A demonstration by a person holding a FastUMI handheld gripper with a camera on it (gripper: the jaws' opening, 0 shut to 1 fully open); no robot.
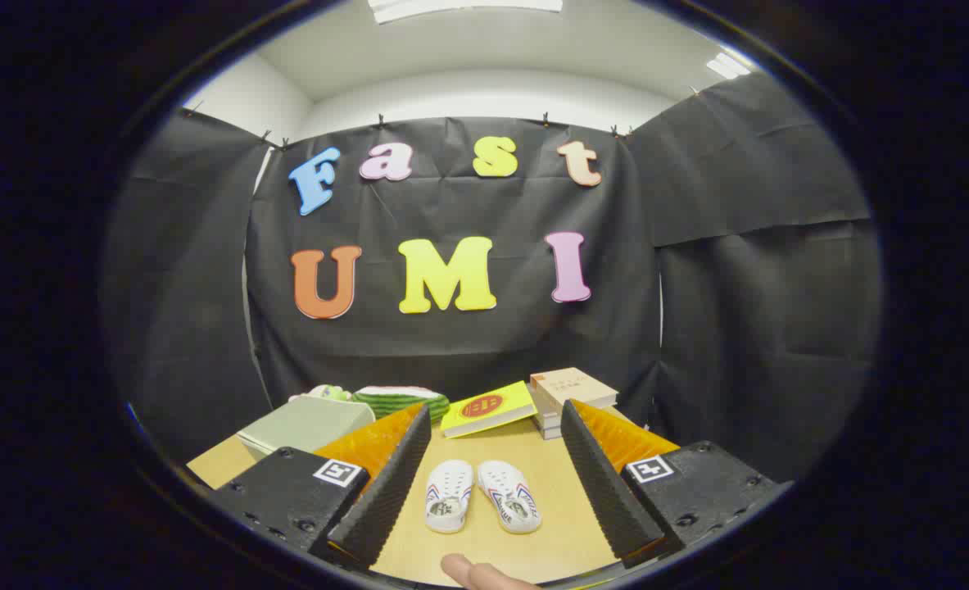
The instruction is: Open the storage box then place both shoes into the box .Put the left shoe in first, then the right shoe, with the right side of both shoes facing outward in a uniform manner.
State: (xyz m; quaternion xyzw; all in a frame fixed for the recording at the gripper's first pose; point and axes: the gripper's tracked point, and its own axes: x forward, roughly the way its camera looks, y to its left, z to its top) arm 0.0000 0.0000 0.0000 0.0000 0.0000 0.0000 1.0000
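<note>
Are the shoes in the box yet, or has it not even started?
Nothing looks done yet. The storage box, pale green, sits shut beyond the left finger. Both shoes lie side by side on the table, between the fingers. The gripper is open and holds nothing. Everything is left: opening the box, then putting in the left shoe, then the right.

A yellow book (488, 408) is lying on the wooden table (550, 475) at the back, leaning against a stack of books (570, 397). A green striped plush toy (398, 399) is sitting near the black cloth wall (451, 344).
</note>
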